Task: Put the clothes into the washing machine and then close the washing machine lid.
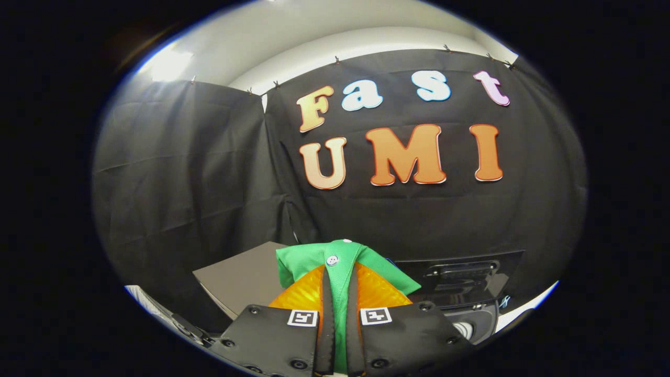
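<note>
Two fingers (325, 314) of my gripper (339, 314) are pinched nearly together, only a narrow strip of green cloth showing in the slot between them. Both black pads press on that cloth, so I have hold of the green garment (340, 262). It bunches up just ahead of the fingertips and folds over them, with a white button (332, 259) sitting on the fold right above the left finger's tip. A second small white button shows at the top of the bunch.

Orange ribbed panels (301, 296) flare out on both sides of the fingers, under the green cloth. Each finger mount carries a square black-and-white marker tag (302, 317).

Garment is lifted, hanging from my grip, well above what lies below. Beyond it to the right I see the washing machine (460, 285), dark and glossy, its raised lid (460, 275) standing upright behind the opening. A bit of the pale rim shows near the right finger mount. Inside of the drum is hidden by my gripper body; cannot tell what is in it.

Left of the garment, beyond the fingers, a flat grey-brown board (238, 277) lies at an angle. Black cloth wall (183, 173) fills the background, pale ceiling above it.
</note>
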### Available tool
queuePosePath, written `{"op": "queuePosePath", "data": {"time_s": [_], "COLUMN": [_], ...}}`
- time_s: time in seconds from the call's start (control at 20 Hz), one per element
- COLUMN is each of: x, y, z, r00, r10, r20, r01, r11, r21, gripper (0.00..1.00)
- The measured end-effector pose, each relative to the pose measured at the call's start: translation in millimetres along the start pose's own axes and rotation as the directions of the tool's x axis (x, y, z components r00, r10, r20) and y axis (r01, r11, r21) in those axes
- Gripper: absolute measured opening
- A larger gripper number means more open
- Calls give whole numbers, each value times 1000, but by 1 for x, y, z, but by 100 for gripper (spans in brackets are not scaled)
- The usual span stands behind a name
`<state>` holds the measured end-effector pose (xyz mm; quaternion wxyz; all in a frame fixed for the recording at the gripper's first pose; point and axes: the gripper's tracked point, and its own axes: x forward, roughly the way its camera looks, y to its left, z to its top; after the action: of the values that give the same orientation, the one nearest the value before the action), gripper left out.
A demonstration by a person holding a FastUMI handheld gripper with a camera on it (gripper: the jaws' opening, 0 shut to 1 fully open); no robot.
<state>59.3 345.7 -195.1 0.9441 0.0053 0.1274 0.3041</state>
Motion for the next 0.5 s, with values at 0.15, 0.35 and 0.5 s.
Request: {"op": "queuePosePath", "data": {"time_s": [0.15,0.35,0.5], "x": [-10,-18,-21], "y": [-33,-71,-97], "z": [3,0,-10], "r00": [999,998,996], "r10": [-34,-66,-86], "r20": [5,3,-15], "r01": [34,66,86], "r11": [999,998,996], "r21": [15,23,24], "gripper": [16,16,16]}}
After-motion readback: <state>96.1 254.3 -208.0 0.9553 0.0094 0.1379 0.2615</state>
